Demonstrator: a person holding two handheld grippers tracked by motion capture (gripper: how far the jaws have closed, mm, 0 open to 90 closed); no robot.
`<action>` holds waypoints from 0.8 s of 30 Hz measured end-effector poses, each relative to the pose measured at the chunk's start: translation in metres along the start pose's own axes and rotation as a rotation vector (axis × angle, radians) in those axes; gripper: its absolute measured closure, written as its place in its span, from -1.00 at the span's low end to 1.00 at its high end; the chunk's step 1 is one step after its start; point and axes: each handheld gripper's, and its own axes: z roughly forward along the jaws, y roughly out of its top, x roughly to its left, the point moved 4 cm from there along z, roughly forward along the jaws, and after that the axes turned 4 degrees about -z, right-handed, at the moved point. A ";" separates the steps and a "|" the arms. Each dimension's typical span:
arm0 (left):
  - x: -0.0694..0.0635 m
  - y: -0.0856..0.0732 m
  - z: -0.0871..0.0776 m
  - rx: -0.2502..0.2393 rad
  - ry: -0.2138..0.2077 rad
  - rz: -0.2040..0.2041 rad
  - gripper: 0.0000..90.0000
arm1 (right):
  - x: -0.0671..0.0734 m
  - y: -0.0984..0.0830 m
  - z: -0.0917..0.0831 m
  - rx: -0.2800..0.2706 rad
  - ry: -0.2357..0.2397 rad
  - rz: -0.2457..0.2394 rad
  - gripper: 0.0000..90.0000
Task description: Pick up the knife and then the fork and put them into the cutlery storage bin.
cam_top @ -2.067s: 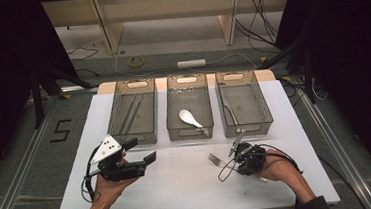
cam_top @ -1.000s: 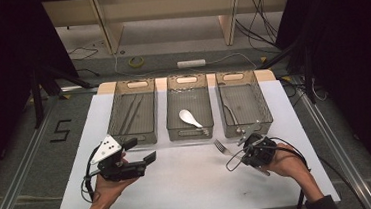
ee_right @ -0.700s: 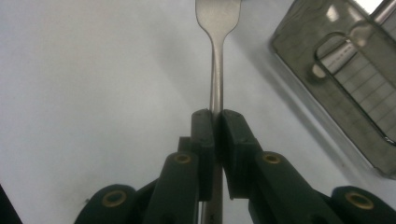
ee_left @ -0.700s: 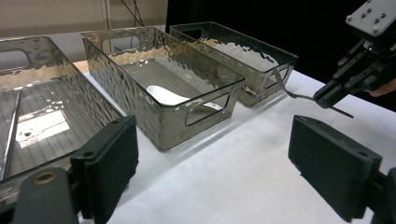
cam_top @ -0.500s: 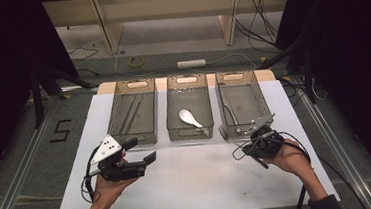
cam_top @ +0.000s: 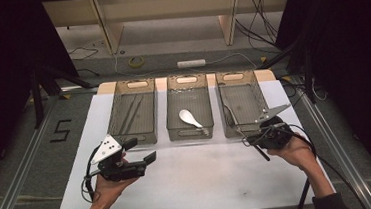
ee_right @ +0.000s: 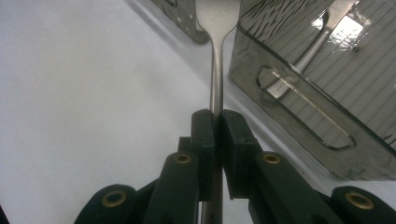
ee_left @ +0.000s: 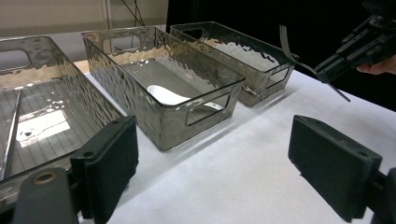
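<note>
The right gripper [cam_top: 250,140] is clamped tight on the handle of a fork [ee_right: 215,70]; in its own view the two black pads pinch the thin metal shaft, with the handle end running back between the jaw arms. The fork is lifted off the table, tines pointing toward the near end of the right bin [cam_top: 242,105], just at its near wall. From the left gripper view the fork [ee_left: 290,52] rises curved and slim above that bin's near corner.

The left gripper [cam_top: 144,150] stands wide open, pads well apart and holding nothing, hovering over the near left part of the table [cam_top: 205,183], just short of the left bin [cam_top: 133,113].

Three bins of smoky, rippled clear plastic sit side by side at the far half of the table, each a long rectangle with cut-out handles in the end walls and a ribbed floor. The middle bin [cam_top: 189,109] holds a white spoon [cam_top: 191,117], smooth and glossy. The left bin holds thin metal sticks [ee_left: 11,130]. The right bin holds a metal utensil [ee_right: 308,49] lying along its floor.

The table is covered by a matte white sheet. The near half lies open between the two hands, and narrow strips of white run between the bins.
</note>
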 end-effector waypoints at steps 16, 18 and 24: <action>0.001 0.001 0.000 -0.004 0.002 -0.006 -0.65 | -0.035 0.038 -0.011 -0.096 -0.024 0.072 0.88; 0.001 0.000 0.000 -0.003 0.003 -0.005 -0.65 | -0.039 0.045 -0.010 -0.098 -0.032 0.072 0.88; 0.001 0.000 0.000 -0.005 0.001 -0.006 -0.65 | -0.052 0.061 -0.009 -0.115 -0.049 0.102 0.88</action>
